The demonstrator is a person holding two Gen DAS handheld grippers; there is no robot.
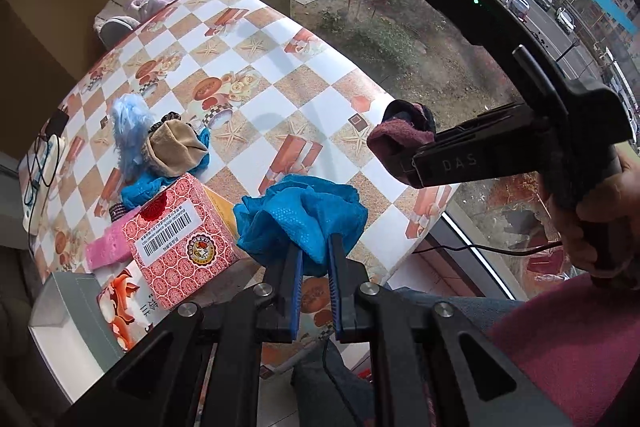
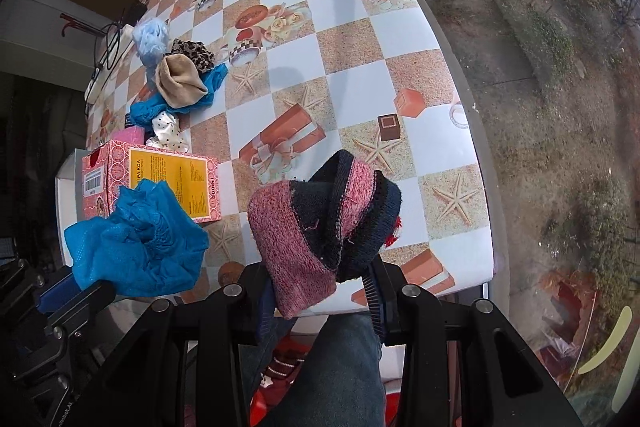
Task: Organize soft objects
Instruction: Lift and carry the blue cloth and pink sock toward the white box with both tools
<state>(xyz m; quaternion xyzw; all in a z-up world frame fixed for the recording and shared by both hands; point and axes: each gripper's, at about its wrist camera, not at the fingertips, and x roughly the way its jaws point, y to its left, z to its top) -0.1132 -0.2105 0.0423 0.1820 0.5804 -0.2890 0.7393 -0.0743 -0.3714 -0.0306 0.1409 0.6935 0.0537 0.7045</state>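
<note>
**Both tongs loaded, pile waiting**

Left wrist: my left gripper [image 1: 314, 259] pinches a blue mesh cloth [image 1: 300, 211] above the table's near edge.

Right wrist: my right gripper [image 2: 320, 291] pinches a pink-navy knit sock [image 2: 320, 219]. Heap of soft items [image 2: 180, 83] beside the red box [image 2: 160, 183] looks unsorted.

Bright daylight comes through the window [image 1: 460, 27] beyond the right claw [image 2: 320, 291]. Soft shadows fall on the table [image 2: 360, 75] ahead of it. Both pictures bend at the edges, with dark corners.

A red patterned box [image 1: 182, 239] sits on the checkered tablecloth [image 1: 280, 99].
</note>
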